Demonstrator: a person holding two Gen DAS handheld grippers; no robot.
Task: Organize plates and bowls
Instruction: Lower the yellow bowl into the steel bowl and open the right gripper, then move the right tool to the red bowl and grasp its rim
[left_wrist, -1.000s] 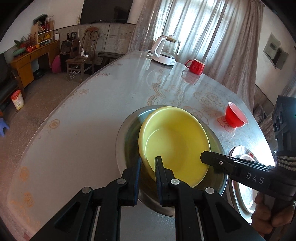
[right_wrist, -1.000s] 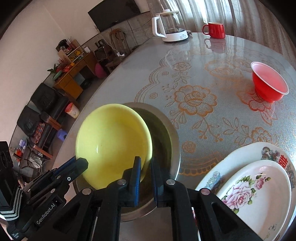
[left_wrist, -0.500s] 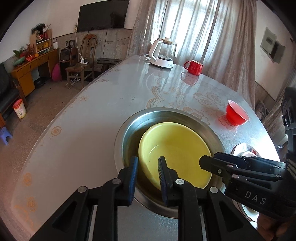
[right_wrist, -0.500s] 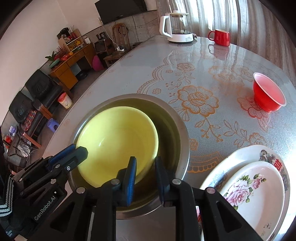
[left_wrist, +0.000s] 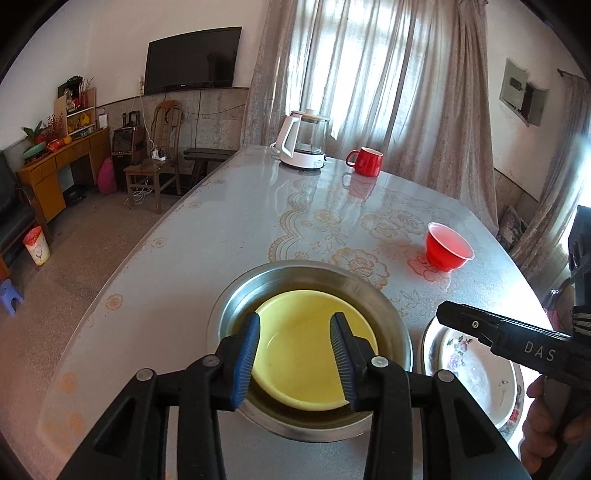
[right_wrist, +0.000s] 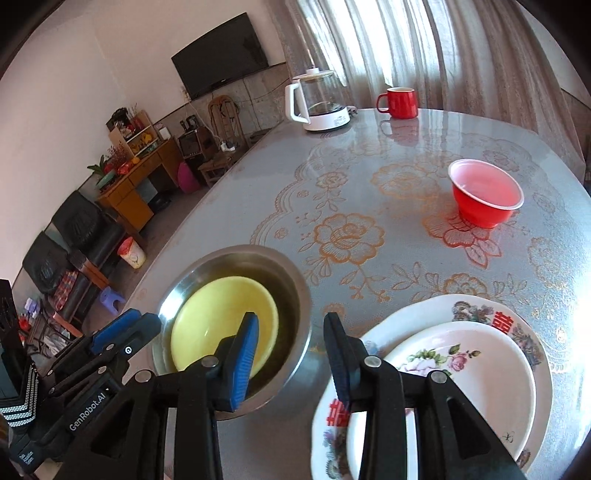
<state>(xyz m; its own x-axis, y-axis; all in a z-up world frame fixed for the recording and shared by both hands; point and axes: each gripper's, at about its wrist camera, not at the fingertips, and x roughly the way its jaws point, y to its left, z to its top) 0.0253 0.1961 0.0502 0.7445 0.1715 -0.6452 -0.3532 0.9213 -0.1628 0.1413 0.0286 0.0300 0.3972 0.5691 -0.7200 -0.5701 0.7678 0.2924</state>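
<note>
So the left gripper (left_wrist: 295, 354) has its jaws opening with nothing pinched; the yellow bowl (left_wrist: 306, 358) shows in the gap between the blue pads but sits below them, loose inside the steel basin (left_wrist: 384, 314). Just right of that, the right gripper (right_wrist: 290, 350) is opening too and holds nothing: its left finger hangs over the basin's near rim, its right finger over the edge of the stacked flowered plates (right_wrist: 480, 369). Way beyond the fingertips there's a red bowl (right_wrist: 485, 197) on the table (right_wrist: 369, 166), well apart from everything.
</note>
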